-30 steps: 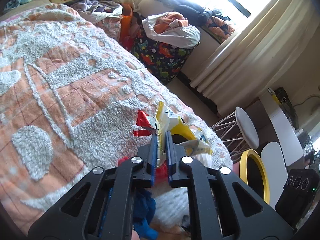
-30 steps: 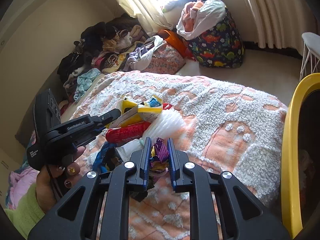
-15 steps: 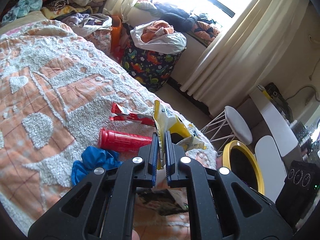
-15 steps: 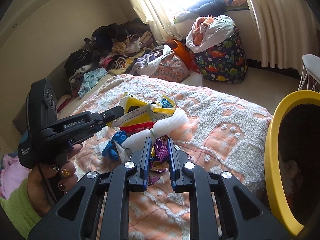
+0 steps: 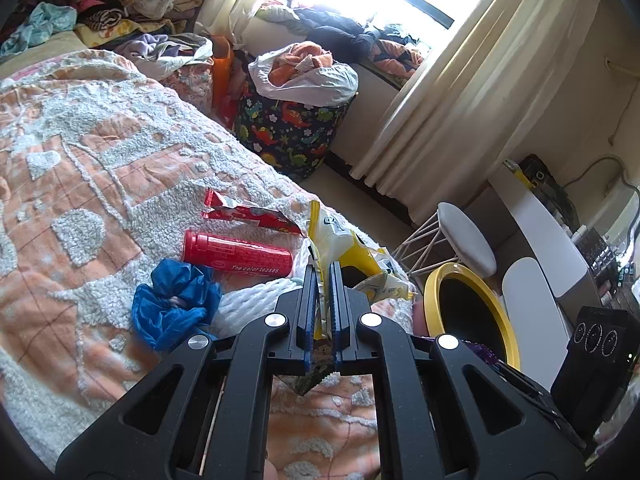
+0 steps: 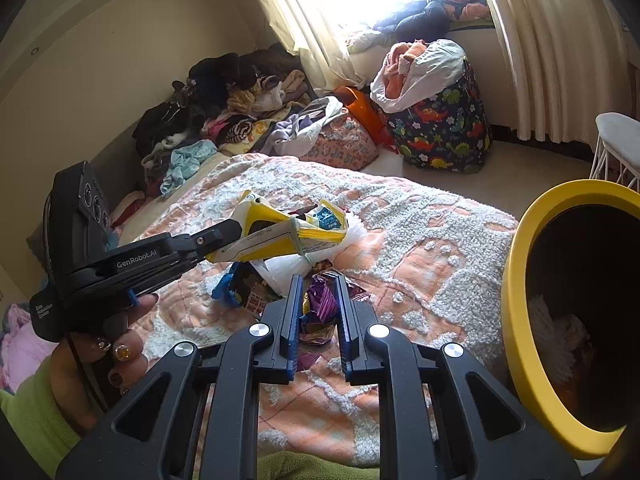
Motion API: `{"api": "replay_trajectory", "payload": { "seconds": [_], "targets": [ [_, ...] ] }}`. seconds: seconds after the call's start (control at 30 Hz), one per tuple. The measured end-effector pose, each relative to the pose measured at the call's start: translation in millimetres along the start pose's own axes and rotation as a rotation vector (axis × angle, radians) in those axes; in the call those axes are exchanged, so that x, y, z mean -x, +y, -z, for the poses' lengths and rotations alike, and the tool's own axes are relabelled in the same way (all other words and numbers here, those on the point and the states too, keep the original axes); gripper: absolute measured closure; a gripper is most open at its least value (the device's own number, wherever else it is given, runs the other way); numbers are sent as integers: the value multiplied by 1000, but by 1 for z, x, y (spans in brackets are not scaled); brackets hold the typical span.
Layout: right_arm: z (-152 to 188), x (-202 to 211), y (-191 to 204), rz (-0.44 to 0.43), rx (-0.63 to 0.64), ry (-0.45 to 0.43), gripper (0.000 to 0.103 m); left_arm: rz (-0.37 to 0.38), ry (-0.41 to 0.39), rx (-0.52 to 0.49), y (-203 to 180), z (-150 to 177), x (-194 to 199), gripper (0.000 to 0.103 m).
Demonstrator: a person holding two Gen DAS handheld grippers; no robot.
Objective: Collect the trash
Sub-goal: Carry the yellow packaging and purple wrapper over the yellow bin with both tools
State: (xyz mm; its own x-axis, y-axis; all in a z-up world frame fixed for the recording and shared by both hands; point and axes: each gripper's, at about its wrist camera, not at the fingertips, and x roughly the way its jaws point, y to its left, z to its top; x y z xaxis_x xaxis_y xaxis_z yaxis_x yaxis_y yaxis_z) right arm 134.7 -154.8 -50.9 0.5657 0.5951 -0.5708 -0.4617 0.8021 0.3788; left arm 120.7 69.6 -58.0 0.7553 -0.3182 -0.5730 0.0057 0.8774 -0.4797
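Note:
My left gripper [image 5: 324, 270] is shut on a yellow and white snack bag [image 5: 340, 246], lifted above the bed; the right wrist view shows the same left gripper [image 6: 234, 230] holding the yellow bag [image 6: 280, 236]. My right gripper [image 6: 316, 284] is shut on a crumpled purple wrapper [image 6: 320, 304]. On the orange and white bedspread [image 5: 80, 152] lie a red tube [image 5: 236, 254], a red wrapper [image 5: 248, 214], a crumpled blue wrapper [image 5: 176, 300] and a white foam net [image 5: 252, 300]. A yellow-rimmed bin [image 6: 560, 300] stands at the bed's right edge, also seen as the bin [image 5: 468, 312] in the left view.
A dinosaur-print laundry bag [image 5: 292, 132] full of clothes stands on the floor by the curtains [image 5: 460, 100]. Clothes are piled [image 6: 224, 112] at the head of the bed. A white wire stool [image 5: 464, 240] stands behind the bin. A person's hand [image 6: 92, 360] in a green sleeve holds the left gripper.
Both grippers have risen and drawn back from the bed with their trash. The red tube, blue wrapper and more of the yellow bin have come into view.

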Motion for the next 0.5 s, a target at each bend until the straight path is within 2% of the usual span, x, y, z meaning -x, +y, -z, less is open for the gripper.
{"api": "replay_trajectory", "payload": {
  "seconds": [0.5],
  "targets": [
    [-8,37,-7,-7,-12,-78,88,16,-40,-54,-30,-4,19,100]
  ]
}}
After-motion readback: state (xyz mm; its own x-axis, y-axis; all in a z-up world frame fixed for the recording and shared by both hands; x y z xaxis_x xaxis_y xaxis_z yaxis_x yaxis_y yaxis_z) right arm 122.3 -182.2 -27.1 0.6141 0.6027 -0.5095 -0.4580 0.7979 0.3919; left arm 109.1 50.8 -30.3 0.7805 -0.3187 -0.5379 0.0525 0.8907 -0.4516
